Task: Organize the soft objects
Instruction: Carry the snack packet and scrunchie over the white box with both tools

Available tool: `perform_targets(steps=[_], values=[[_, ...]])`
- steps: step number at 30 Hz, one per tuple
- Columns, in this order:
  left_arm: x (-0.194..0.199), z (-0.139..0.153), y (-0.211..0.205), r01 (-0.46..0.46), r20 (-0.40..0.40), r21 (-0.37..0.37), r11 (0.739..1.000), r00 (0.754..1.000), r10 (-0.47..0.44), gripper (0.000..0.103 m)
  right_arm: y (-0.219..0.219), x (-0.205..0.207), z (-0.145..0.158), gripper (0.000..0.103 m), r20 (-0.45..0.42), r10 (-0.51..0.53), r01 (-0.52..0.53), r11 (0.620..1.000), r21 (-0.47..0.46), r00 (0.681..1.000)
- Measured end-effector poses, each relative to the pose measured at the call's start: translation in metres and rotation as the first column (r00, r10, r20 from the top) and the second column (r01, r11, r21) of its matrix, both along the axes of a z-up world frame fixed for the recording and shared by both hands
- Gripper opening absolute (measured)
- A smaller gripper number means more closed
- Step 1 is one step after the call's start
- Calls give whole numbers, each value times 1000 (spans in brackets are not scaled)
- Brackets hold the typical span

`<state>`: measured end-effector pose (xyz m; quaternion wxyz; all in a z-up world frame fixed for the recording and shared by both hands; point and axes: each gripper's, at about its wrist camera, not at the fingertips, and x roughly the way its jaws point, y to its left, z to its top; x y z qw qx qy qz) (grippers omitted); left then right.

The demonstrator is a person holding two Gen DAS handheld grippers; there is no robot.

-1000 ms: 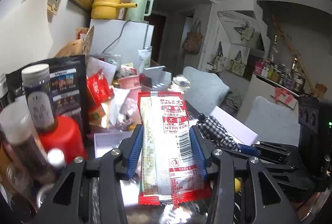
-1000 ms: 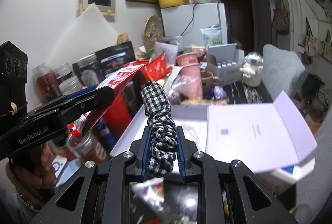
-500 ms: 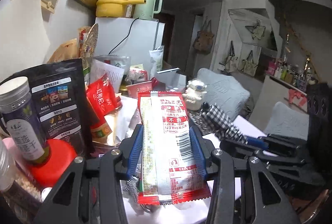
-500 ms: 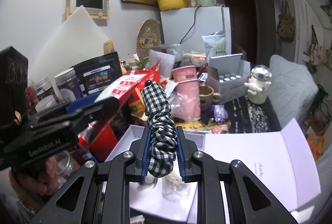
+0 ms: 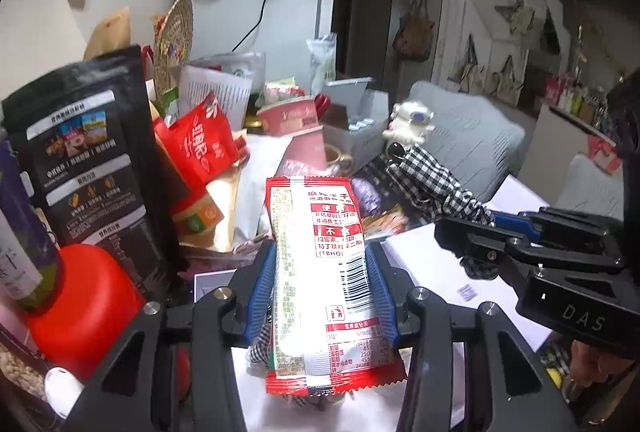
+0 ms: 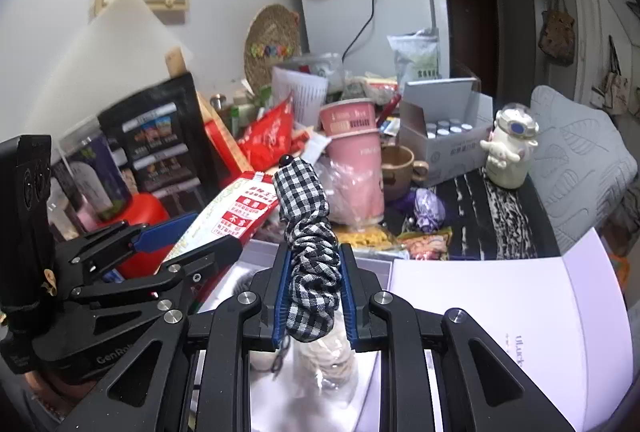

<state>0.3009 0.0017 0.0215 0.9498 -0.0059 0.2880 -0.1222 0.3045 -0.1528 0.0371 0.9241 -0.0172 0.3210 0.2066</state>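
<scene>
The left tongs (image 5: 322, 288) are closed on a red-and-white snack packet (image 5: 320, 272), its long sides pressed by the blue pads (image 5: 262, 288), its printed back facing the camera and its top end standing out well past the tips. The right tongs (image 6: 312, 292) are closed tight on a black-and-white checked scrunchie (image 6: 310, 260), bunched between the pads with its free end rising above them.

Below and ahead of both tongs lies an open white box (image 6: 480, 316), its lid (image 6: 580, 272) folded out to the right of the right tongs. That pale surface is the only bare room; the two tongs stand close side by side over it, the left one's tip just beside the right one's fingers.

To the left of the left tongs the way is crowded: a red lid (image 5: 80, 308) sits just beside the left finger, with a black pouch (image 5: 88, 160) and a red bag (image 5: 200, 148) behind it. Straight ahead, past the box edge, stacked pink cups (image 6: 352, 152), a brown mug (image 6: 400, 168) and a white figurine (image 6: 512, 152) line the worktop (image 6: 492, 216).

Only the right wrist view shows a clear pack of round pale pieces (image 6: 328, 356) lying in the box under the tongs. Only the left wrist view shows checked fabric (image 5: 260, 344) under the packet's lower end, and part of a hand (image 5: 584, 360) on the right tongs' handle.
</scene>
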Motion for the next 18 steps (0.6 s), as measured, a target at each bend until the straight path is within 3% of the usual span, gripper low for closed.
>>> perform_targets(steps=[9,18], values=[[24,-37,-7,-48,-109,84,995,992,57,45,-1,25,-37,22,-90,-53,44,994,-96,995],[41,-64,1,-96,-197,114,989,973,117,45,-1,37,-60,23,-183,-41,22,995,-101,982]])
